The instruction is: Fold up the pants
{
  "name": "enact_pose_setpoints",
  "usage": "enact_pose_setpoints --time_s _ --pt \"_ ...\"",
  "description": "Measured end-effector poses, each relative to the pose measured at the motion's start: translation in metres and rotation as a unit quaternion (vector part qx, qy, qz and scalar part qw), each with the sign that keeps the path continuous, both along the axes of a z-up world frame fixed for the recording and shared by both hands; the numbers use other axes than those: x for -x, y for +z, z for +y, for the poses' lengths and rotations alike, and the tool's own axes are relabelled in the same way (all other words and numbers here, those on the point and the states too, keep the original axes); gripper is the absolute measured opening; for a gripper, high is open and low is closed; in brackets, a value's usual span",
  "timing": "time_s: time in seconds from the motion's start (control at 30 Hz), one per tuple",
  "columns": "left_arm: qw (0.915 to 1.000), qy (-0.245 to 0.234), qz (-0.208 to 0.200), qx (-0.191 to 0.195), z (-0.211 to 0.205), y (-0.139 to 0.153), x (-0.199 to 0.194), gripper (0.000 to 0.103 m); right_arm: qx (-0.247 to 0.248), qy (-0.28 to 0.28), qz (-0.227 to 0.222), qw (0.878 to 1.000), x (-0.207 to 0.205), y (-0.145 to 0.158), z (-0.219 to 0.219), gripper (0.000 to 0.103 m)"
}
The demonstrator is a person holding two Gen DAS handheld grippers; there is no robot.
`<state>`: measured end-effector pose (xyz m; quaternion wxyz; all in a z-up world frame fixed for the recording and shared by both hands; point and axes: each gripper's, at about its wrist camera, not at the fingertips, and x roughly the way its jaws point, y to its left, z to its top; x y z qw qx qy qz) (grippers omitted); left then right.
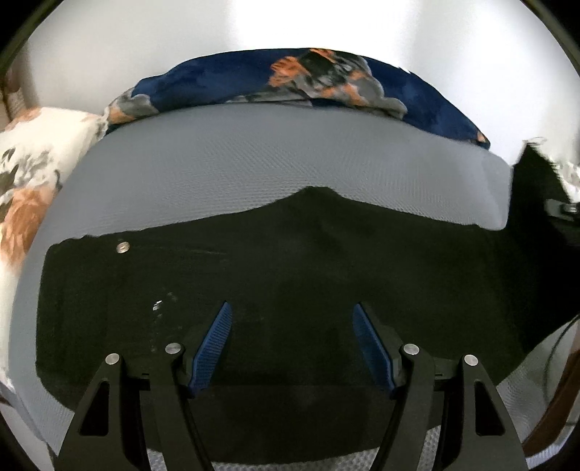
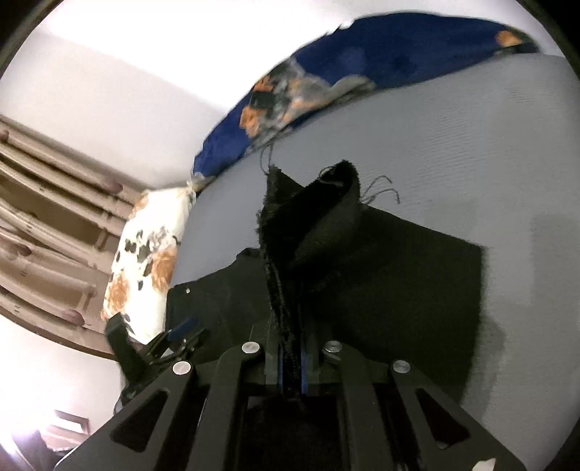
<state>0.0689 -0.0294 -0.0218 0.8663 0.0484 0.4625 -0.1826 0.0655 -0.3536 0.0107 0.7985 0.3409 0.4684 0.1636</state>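
Your right gripper (image 2: 291, 373) is clamped on the frayed leg end of the black pants (image 1: 290, 275) lying on the grey mattress (image 1: 253, 155), your left gripper (image 1: 291, 344) hangs agape above them, so the fold looks barely begun

Bright blown-out wall (image 1: 290, 25) at top, black pants (image 1: 290, 275) underexposed without detail, motion blur in right wrist view, strong fisheye curvature, dark vignetted corners

Left gripper (image 1: 291, 319) fingers (image 1: 214, 347) spread above black pants (image 1: 290, 261) on grey mattress (image 1: 253, 163).
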Motion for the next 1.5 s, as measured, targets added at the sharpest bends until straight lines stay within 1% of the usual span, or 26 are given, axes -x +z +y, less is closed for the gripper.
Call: enact_pose_setpoints --time_s 0.1,0.2,0.27,0.4,0.47,0.5,0.53,0.6,0.63,0.67,0.7,0.8,0.97,1.13,1.3,1.4,1.5 --pt "1.0 0.006 -0.005 0.004 0.013 0.003 0.003 0.07 0.012 0.03 0.014 0.999 -0.027 -0.014 0.042 0.007" --pt "0.9998 0.011 -0.011 0.008 0.025 0.006 0.007 0.07 0.023 0.063 0.034 0.997 -0.044 -0.028 0.077 0.007" --pt "0.9997 0.014 -0.012 0.014 0.033 0.008 0.009 0.07 0.055 0.093 0.046 0.993 -0.054 -0.041 0.109 0.007" --pt "0.9996 0.015 -0.012 0.019 0.044 0.009 0.011 0.07 0.108 0.129 0.061 0.984 -0.066 -0.062 0.151 0.008" --pt "0.9996 0.014 -0.011 0.024 0.047 0.009 0.01 0.07 0.122 0.14 0.072 0.98 -0.069 -0.072 0.168 0.013" --pt "0.9995 0.013 -0.009 0.028 0.049 0.009 0.01 0.07 0.116 0.144 0.073 0.98 -0.07 -0.074 0.172 0.021" --pt "0.9994 0.012 -0.005 0.033 0.05 0.009 0.01 0.07 0.107 0.148 0.074 0.98 -0.069 -0.075 0.173 0.036" --pt "0.999 0.009 0.003 0.045 0.052 0.008 0.008 0.07 0.077 0.154 0.069 0.983 -0.067 -0.071 0.173 0.047" --pt "0.9987 0.009 0.006 0.049 0.053 0.008 0.008 0.07 0.056 0.156 0.059 0.984 -0.063 -0.065 0.17 0.048" --pt "0.9983 0.007 0.012 0.057 0.054 0.008 0.008 0.07 0.047 0.156 0.054 0.985 -0.06 -0.06 0.168 0.05" --pt "0.998 0.004 0.016 0.062 0.054 0.008 0.007 0.07 0.04 0.155 0.048 0.986 -0.057 -0.054 0.164 0.054" --pt "0.996 -0.009 0.031 0.083 0.051 0.008 0.006 0.07 0.044 0.125 0.024 0.991 -0.04 -0.034 0.139 0.057" --pt "0.9888 -0.041 0.075 0.122 0.036 0.003 0.001 0.07 0.055 0.078 0.018 0.995 -0.013 -0.024 0.104 0.057" --pt "0.9828 -0.076 0.11 0.128 0.008 -0.008 -0.015 0.07 0.055 0.03 0.03 0.998 0.014 -0.026 0.075 0.057" --pt "0.9746 -0.09 0.138 0.152 -0.009 -0.017 -0.043 0.067 0.035 -0.014 0.045 0.998 0.03 -0.036 0.047 0.057" --pt "0.9723 -0.104 0.148 0.149 -0.021 -0.023 -0.057 0.065 0.027 -0.034 0.052 0.998 0.034 -0.041 0.037 0.057" --pt "0.9716 -0.104 0.161 0.139 -0.03 -0.033 -0.068 0.065 0.025 -0.045 0.054 0.997 0.038 -0.044 0.026 0.057"
